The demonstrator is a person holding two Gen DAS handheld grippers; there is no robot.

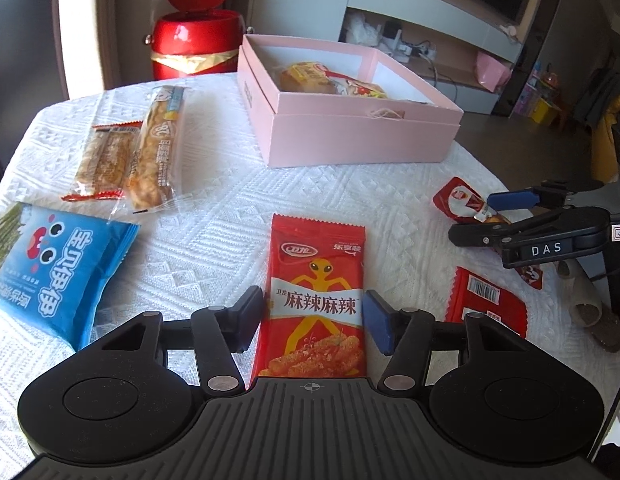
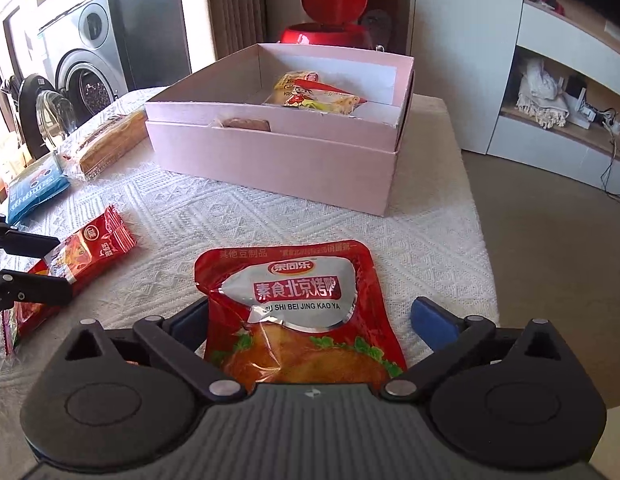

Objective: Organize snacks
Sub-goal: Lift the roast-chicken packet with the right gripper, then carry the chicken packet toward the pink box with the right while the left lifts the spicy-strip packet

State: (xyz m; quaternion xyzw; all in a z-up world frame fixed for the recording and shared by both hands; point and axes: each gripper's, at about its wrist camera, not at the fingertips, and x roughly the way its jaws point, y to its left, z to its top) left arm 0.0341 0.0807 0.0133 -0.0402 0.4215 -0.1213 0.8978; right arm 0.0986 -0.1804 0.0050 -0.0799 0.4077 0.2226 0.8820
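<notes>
Now my left gripper [image 1: 314, 316] stands released around the red spicy-strip packet [image 1: 316, 300]; my right gripper [image 2: 312, 320], also released, straddles the roast-duck pouch [image 2: 293, 308] near the table's [image 2: 430, 232] front edge.

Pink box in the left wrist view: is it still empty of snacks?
No. The pink box stands open on the table and already holds wrapped snacks inside it.

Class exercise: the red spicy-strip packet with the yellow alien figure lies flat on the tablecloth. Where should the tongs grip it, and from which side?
Grip the alien packet across its narrow width at the white band, coming from above its near end. It lies flat, long axis pointing away, and the left tongs already straddle both long edges there.
</notes>
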